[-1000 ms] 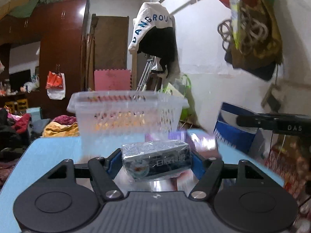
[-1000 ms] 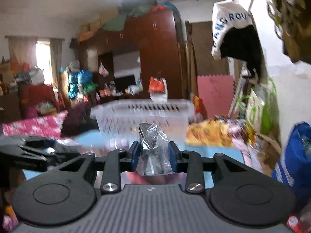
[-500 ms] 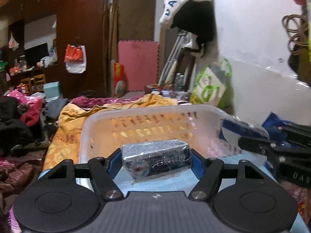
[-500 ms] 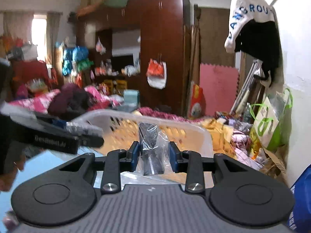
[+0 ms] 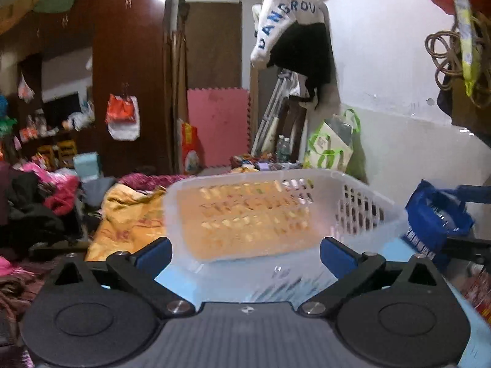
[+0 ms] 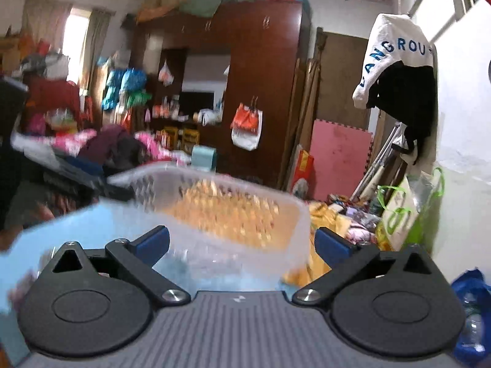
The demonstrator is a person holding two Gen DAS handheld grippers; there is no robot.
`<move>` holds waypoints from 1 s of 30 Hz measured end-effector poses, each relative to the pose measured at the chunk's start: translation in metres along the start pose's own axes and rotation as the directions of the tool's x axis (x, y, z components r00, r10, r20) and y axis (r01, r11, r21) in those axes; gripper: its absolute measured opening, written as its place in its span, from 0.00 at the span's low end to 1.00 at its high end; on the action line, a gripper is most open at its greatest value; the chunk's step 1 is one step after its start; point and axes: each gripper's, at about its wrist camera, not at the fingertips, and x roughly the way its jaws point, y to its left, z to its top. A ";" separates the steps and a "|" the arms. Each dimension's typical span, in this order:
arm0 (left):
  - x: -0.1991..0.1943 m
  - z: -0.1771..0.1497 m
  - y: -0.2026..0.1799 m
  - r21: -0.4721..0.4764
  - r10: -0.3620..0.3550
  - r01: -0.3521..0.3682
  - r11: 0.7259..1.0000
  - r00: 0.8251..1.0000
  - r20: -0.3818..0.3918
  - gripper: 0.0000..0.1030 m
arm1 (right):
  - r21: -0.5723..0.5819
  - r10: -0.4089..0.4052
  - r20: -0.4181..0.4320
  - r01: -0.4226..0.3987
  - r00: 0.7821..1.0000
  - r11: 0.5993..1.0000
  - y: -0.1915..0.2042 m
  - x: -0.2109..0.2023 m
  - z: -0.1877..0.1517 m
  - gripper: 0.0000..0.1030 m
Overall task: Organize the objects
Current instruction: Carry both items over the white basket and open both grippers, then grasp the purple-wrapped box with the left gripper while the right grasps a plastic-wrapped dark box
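Note:
A translucent white slotted basket (image 5: 276, 214) stands on the light blue table (image 5: 172, 279), just beyond my left gripper (image 5: 245, 253). That gripper's jaws are opening wide and nothing is between the blue pads (image 5: 153, 253). In the right wrist view the same basket (image 6: 230, 214) lies ahead of my right gripper (image 6: 242, 243), whose jaws are also opening with nothing between them. Motion blur hides whatever lies on the basket floor. The left gripper (image 6: 61, 168) shows as a dark blur at the left of that view.
A blue bag (image 5: 435, 214) sits right of the basket, past the table edge. Beyond the table are heaps of clothes and a yellow cloth (image 5: 129, 214). A dark wardrobe (image 6: 260, 92) and a white wall (image 5: 383, 76) with hanging clothes stand behind.
Both grippers came over the basket and let go. The silver packet has left the left jaws and the clear-wrapped dark item has left the right jaws. Both pairs of fingers now stand wide apart.

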 end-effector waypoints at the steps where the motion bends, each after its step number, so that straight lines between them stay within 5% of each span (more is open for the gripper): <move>1: -0.009 -0.006 0.002 0.004 0.005 -0.005 1.000 1.000 0.013 1.00 | -0.008 0.004 -0.009 -0.004 1.000 1.000 0.002 -0.009 -0.006 1.00; 10: -0.092 -0.111 0.010 0.050 0.034 -0.037 0.998 0.998 0.054 1.00 | 0.036 0.000 -0.098 0.004 0.995 0.999 0.024 -0.054 -0.088 1.00; 14: -0.090 -0.137 0.010 0.013 0.017 -0.017 1.000 1.000 0.002 0.99 | 0.132 0.045 -0.093 -0.033 0.995 0.991 0.032 -0.052 -0.117 1.00; 18: -0.092 -0.157 0.004 0.023 0.054 -0.055 0.998 0.998 0.032 0.97 | 0.213 -0.014 -0.029 0.020 0.999 0.977 0.028 -0.051 -0.123 1.00; 22: -0.084 -0.165 -0.006 0.051 0.073 -0.074 0.996 0.997 0.018 0.92 | 0.243 0.011 0.001 -0.010 1.000 0.970 0.035 -0.050 -0.134 0.97; 24: -0.082 -0.166 -0.008 0.059 0.088 -0.089 0.994 0.996 0.020 0.87 | 0.214 0.009 -0.014 -0.005 1.000 0.977 0.038 -0.047 -0.133 0.86; 28: -0.077 -0.168 -0.009 0.061 0.089 -0.089 0.994 0.996 0.008 0.62 | 0.199 0.023 -0.031 -0.016 0.999 0.980 0.042 -0.044 -0.139 0.66; 30: -0.080 -0.169 -0.008 0.058 0.102 -0.103 0.993 0.995 0.014 0.62 | 0.197 0.028 -0.031 -0.021 0.999 0.980 0.042 -0.046 -0.140 0.59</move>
